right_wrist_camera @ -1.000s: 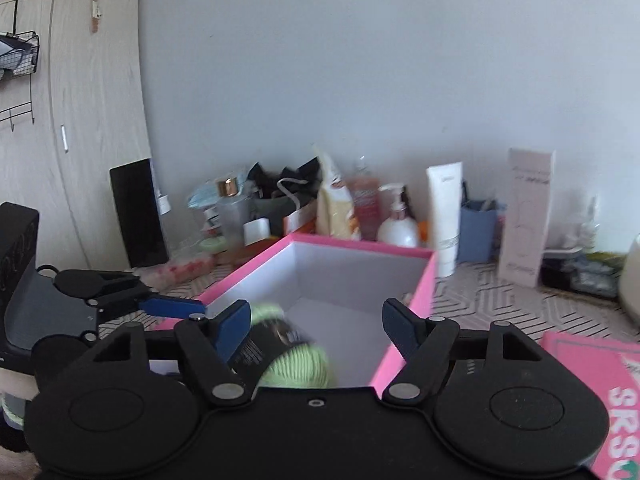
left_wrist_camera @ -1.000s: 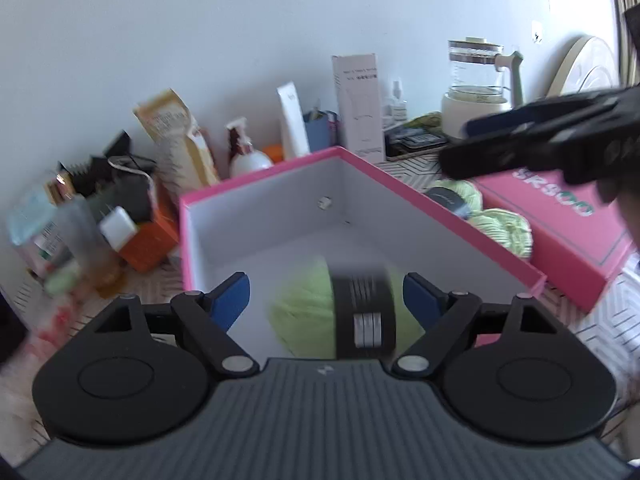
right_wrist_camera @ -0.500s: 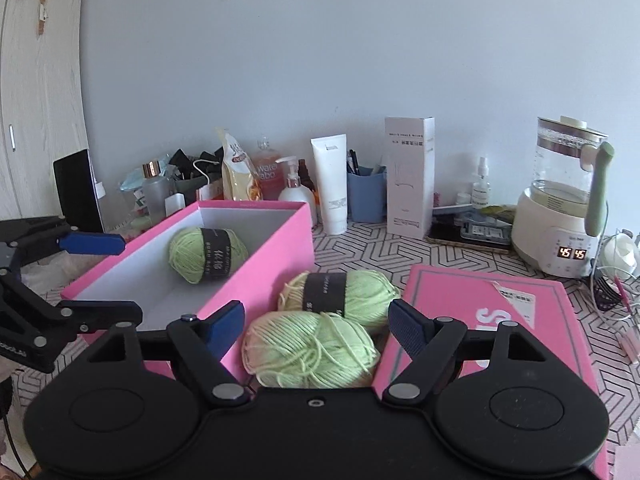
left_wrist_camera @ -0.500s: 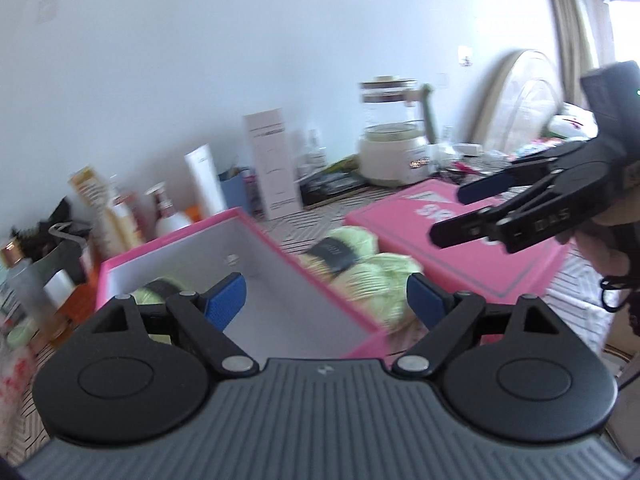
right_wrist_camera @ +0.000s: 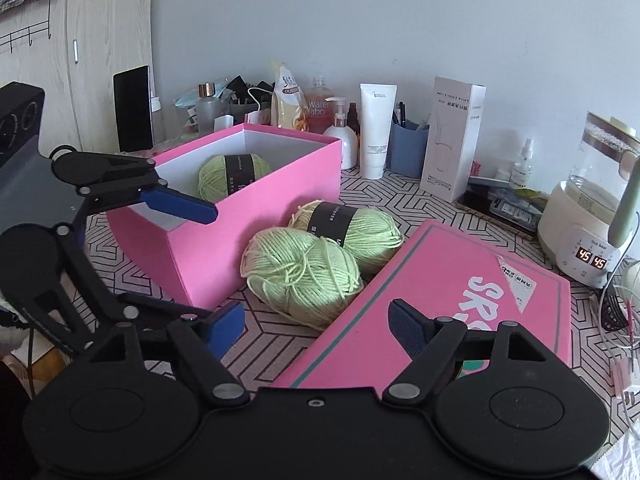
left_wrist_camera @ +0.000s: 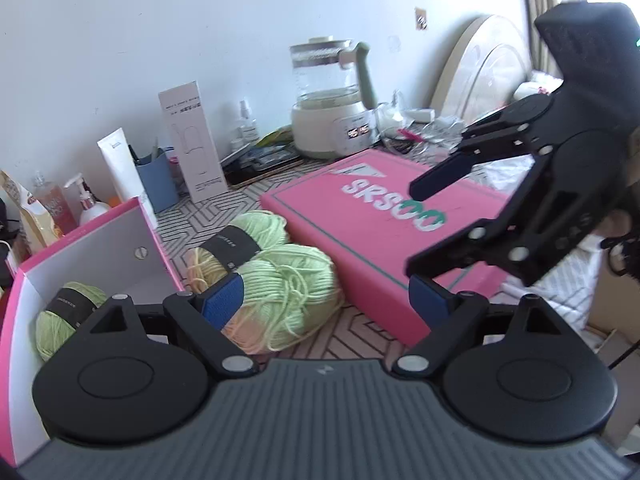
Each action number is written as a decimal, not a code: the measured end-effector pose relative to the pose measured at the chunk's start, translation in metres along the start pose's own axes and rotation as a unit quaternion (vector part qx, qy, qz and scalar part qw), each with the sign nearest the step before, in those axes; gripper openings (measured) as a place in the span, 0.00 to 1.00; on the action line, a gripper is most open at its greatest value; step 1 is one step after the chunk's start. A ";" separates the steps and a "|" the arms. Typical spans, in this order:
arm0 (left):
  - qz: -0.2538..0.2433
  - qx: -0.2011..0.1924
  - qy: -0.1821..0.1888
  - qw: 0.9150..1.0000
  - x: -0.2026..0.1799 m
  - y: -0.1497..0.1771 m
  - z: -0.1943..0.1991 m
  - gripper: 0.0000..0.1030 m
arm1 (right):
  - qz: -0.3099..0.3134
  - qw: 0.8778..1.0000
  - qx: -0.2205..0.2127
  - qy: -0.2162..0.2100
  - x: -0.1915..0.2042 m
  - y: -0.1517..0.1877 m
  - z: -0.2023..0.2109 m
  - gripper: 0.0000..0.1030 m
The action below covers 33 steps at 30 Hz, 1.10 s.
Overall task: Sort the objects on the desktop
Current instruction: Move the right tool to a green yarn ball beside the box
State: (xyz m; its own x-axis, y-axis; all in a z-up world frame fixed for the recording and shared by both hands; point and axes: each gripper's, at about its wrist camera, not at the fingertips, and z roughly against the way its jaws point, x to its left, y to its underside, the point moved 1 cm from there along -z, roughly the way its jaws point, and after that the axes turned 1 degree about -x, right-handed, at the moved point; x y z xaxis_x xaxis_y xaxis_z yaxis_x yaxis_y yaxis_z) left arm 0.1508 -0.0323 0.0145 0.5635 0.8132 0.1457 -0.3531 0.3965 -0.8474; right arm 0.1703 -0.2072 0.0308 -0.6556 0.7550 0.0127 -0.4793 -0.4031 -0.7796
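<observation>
I have both grippers over the patterned surface [right_wrist_camera: 432,204], and neither has hold of anything. My left gripper [left_wrist_camera: 326,300] stands wide, its blue pads apart with nothing pressed between them; the nearer yarn only shows past them. My right gripper [right_wrist_camera: 318,320] is likewise spread, with bare surface and the edge of the pink lid [right_wrist_camera: 448,280] in the gap.

There are 3 balls of pale green yarn. 1 banded ball [right_wrist_camera: 236,176] lies inside the open pink box [right_wrist_camera: 256,232], against its white inner wall. The other 2 lie on the surface between the box and the lid: a loose ball [right_wrist_camera: 300,272] with strands hanging free at the front, and a second banded ball [right_wrist_camera: 348,228] just behind it, touching it. The loose ball sits close against the lid's long side.

The lid lies flat, white lettering up, to the right of the yarn. Along the wall behind stand a white tube [right_wrist_camera: 376,132], a blue pen cup [right_wrist_camera: 408,148], a tall white carton [right_wrist_camera: 452,140], a pump bottle [right_wrist_camera: 342,140] and a glass kettle [right_wrist_camera: 592,208] whose display is lit.

From the left wrist view, my right gripper hangs above the lid's lettering.
</observation>
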 end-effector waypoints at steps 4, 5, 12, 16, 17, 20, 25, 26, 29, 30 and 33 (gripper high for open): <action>0.019 0.015 -0.009 1.000 0.003 0.002 -0.007 0.87 | 0.032 0.999 0.028 -0.017 -0.005 -0.008 -0.020 0.81; 0.025 0.017 -0.010 0.999 0.004 0.002 -0.007 0.87 | 0.040 0.998 0.035 -0.023 -0.005 -0.012 -0.026 0.81; -0.025 -0.027 -0.082 0.996 0.003 0.005 0.020 0.89 | 0.078 0.992 0.070 -0.072 -0.001 -0.035 -0.076 0.81; -0.013 -0.016 -0.075 0.997 0.016 0.006 0.017 0.89 | 0.098 0.988 0.093 -0.079 -0.001 -0.041 -0.095 0.81; -0.003 -0.014 -0.071 0.997 0.020 0.007 0.018 0.89 | 0.101 0.987 0.097 -0.081 -0.001 -0.042 -0.099 0.81; 0.018 -0.012 -0.065 0.998 0.031 0.010 0.020 0.89 | 0.110 0.984 0.112 -0.085 -0.001 -0.043 -0.110 0.81; 0.031 -0.016 -0.073 0.997 0.041 0.012 0.025 0.89 | 0.129 0.981 0.129 -0.062 0.001 -0.044 -0.133 0.84; 0.036 -0.017 -0.072 0.997 0.042 0.013 0.025 0.90 | 0.130 0.981 0.130 -0.064 0.001 -0.045 -0.137 0.85; 0.048 -0.011 -0.058 0.997 0.046 0.015 0.023 0.90 | 0.132 0.980 0.134 -0.065 0.002 -0.045 -0.148 0.87; 0.051 -0.010 -0.056 0.997 0.047 0.016 0.022 0.90 | 0.130 0.980 0.136 -0.064 0.002 -0.044 -0.151 0.88; 0.058 -0.009 -0.053 0.997 0.051 0.017 0.021 0.90 | 0.117 0.981 0.139 -0.062 0.000 -0.040 -0.156 0.81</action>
State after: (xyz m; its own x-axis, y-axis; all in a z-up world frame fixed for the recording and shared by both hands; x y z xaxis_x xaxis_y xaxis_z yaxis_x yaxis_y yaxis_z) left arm 0.1577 0.0244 0.0178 0.4374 0.8937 0.0993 -0.3963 0.2908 -0.8709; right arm 0.2805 -0.1101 -0.0354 -0.8246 0.5629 -0.0571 -0.4360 -0.6965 -0.5699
